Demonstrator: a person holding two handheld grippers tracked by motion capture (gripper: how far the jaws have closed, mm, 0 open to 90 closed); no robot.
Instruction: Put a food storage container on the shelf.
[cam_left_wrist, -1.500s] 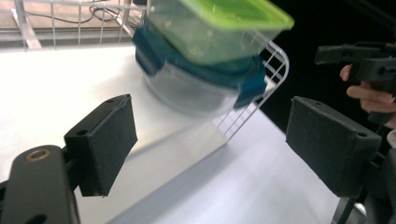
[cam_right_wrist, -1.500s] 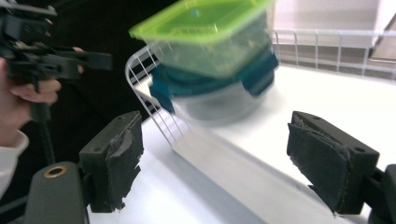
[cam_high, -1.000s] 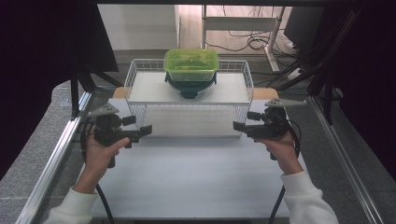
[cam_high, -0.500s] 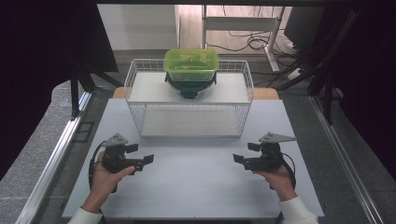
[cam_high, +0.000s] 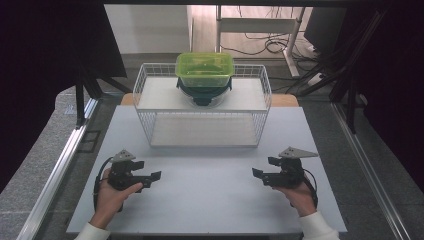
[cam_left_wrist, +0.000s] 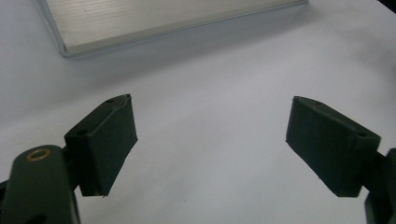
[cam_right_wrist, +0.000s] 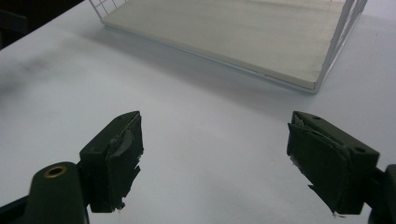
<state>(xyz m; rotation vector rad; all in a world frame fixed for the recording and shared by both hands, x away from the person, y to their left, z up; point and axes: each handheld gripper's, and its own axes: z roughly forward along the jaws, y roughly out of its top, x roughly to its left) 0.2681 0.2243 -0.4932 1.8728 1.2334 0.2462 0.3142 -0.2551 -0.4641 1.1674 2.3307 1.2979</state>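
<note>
Resting low on the white table (cam_high: 210, 200) in the high view, the left gripper (cam_high: 150, 177) sits in the person's left hand (cam_high: 111, 197) at the near left, and the right gripper (cam_high: 260, 175) sits in the right hand (cam_high: 299, 196) at the near right. Both point inward toward each other, well apart, with bare table between their fingers. Beyond the fingers, farther up the table, stands a white wire rack (cam_high: 202, 112) with a pale lower shelf and an upper shelf. On that upper shelf a green box (cam_high: 205, 69) sits on top of a dark bowl (cam_high: 204, 92), touching it, well apart from both grippers.

From the left gripper view, the left gripper (cam_left_wrist: 210, 140) has its two black fingers (cam_left_wrist: 109, 142) spread wide, released, nothing between them but white table (cam_left_wrist: 210, 93). Ahead of the fingers, up and to their left, lies the edge of the pale shelf (cam_left_wrist: 154, 18).

From the right gripper view, the right gripper (cam_right_wrist: 215, 154) likewise has its fingers (cam_right_wrist: 116, 156) released and wide apart, holding nothing, with bare table (cam_right_wrist: 205, 126) between them; their pads look worn and ragged at the edges. Ahead of the fingers the rack's lower shelf (cam_right_wrist: 233, 32) lies flat, its white wire wall (cam_right_wrist: 338, 42) rising ahead of the right-hand finger
</note>
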